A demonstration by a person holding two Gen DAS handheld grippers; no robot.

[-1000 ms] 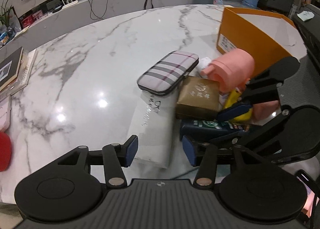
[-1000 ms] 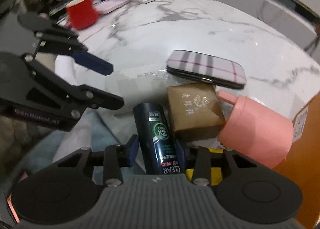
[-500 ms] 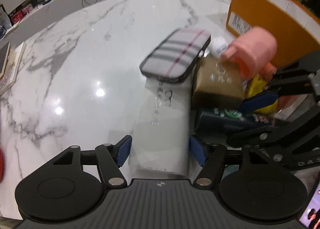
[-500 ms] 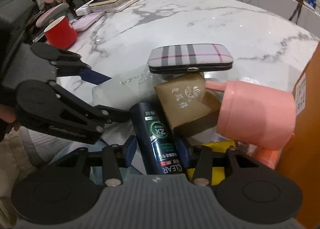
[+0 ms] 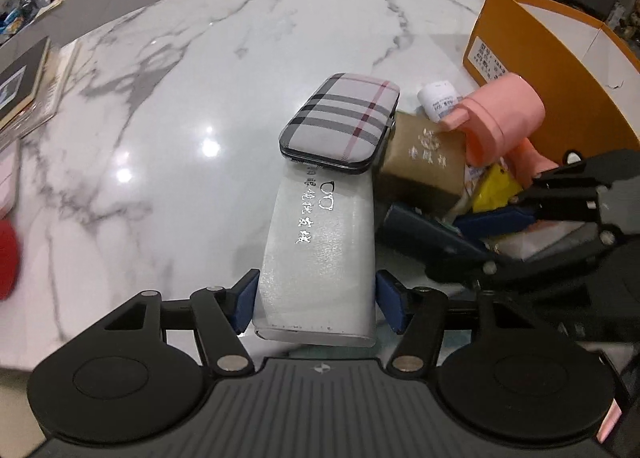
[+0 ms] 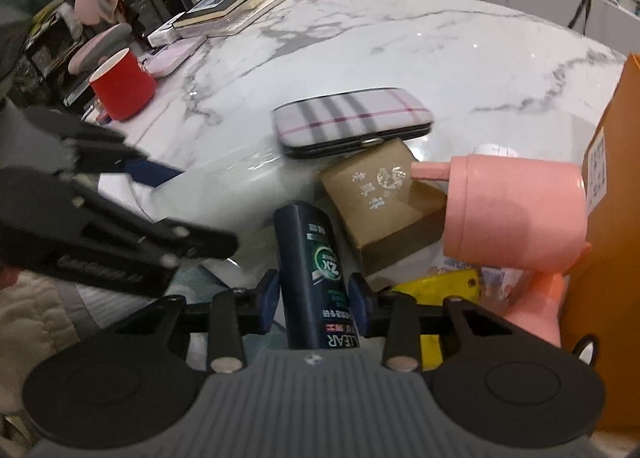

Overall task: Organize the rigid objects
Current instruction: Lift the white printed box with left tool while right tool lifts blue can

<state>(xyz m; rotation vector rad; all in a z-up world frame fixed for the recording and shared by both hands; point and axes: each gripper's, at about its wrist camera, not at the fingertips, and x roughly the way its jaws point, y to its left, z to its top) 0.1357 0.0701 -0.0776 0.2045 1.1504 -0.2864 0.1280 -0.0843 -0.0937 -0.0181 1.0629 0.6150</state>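
On the white marble table [image 5: 168, 106] a small heap of hard things lies just beside an orange cardboard box [image 5: 520, 58]. Nearest the left gripper [image 5: 316, 300] is a long frosted white case [image 5: 320, 250], flat on the table, with silver Chinese characters and a little spectacles logo printed along its top; the characters are too small for me to read. The left jaws straddle the near end of that case and are closing, the blue pads [image 5: 245, 300] right at its two sides, though I cannot tell if they press yet. Resting on the far end of the white case is a plaid case [image 5: 342, 120], pale grey with dark stripes and a thin red line, with a dark edge band. Touching it is a brown cardboard box [image 5: 424, 162] with a silver emblem and Chinese writing. A pink bottle-like thing [image 6: 516, 214] lies tipped on its side over the heap, and something yellow [image 6: 444, 284] peeks out beneath. The right gripper [image 6: 314, 296] has its jaws closing on a dark blue bottle [image 6: 316, 258], pads against both its sides; the label reads "CLEAR" and carries a green round "2X" badge. A red cup [image 6: 122, 84] stands well apart near a stack of books [image 6: 228, 6].
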